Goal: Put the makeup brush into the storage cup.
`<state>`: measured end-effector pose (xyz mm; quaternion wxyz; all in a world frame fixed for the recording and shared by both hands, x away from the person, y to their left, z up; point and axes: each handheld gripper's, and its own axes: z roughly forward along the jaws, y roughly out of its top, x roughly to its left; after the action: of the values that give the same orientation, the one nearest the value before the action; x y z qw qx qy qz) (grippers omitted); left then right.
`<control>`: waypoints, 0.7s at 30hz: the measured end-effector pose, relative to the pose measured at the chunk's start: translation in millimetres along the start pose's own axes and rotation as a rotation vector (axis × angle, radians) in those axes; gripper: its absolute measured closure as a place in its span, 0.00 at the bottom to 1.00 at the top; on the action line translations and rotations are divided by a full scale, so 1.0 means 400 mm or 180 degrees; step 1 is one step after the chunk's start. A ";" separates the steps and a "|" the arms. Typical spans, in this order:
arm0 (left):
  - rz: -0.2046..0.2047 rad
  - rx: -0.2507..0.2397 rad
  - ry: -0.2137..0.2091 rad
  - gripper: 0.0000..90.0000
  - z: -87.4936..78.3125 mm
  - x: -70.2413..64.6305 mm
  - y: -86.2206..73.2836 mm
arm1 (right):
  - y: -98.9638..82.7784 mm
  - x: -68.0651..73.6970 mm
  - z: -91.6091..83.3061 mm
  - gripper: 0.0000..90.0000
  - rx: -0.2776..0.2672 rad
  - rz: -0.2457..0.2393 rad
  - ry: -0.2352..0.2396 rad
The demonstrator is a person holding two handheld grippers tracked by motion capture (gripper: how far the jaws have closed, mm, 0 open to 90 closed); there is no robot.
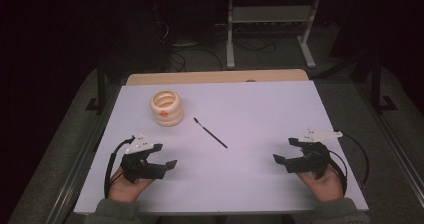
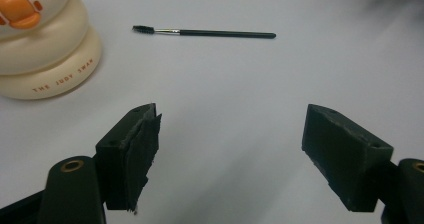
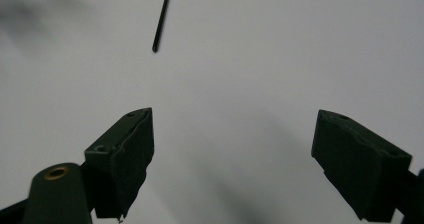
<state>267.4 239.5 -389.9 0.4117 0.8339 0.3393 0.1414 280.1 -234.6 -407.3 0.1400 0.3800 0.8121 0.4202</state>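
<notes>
Here the left gripper (image 1: 162, 156) rests low on the white table (image 1: 260, 109) near its close edge, held in the person's left hand (image 1: 127, 184), jaws spread wide with nothing between them. Ahead of it and slightly to its left stands the cream ringed holder (image 1: 167, 108), upright, its open mouth facing up; in the left gripper view an orange duck-bill mark sits on its side. That upright stance leaves the mouth free to receive a slim tool from above.

Ahead of the left gripper and to its right lies the black brush (image 1: 210, 132), flat on the table, well apart from the holder. Its bristle end points toward the holder and its handle end toward the right gripper (image 1: 286, 151). Lying flat, it presents a thin handle that calls for a low, pinching approach.

The right gripper is held in the person's right hand (image 1: 325, 181), jaws likewise fully apart and empty. In the right gripper view the brush handle tip lies ahead and to the left of its jaws. Both grippers appear staged at rest, with neither touching the brush or the holder.
</notes>
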 end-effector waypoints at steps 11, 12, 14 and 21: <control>-0.0004 0.0011 -0.0003 0.25 0.007 0.002 -0.004 | 0.025 0.023 0.034 0.18 0.0143 -0.0047 0.0056; -0.0017 0.0001 -0.0006 0.25 0.008 0.002 -0.004 | 0.029 0.024 0.037 0.18 0.0147 -0.0052 0.0061; -0.0024 0.0004 -0.0007 0.25 0.009 0.001 -0.005 | 0.035 0.027 0.042 0.18 0.0193 -0.0065 0.0066; -0.0033 0.0006 -0.0002 0.25 0.010 0.000 -0.005 | 0.057 0.034 0.054 0.18 0.0281 -0.0096 0.0103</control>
<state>268.4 237.9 -393.7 0.4117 0.8326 0.3436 0.1386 294.1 -204.0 -401.3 0.1163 0.3667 0.8376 0.3878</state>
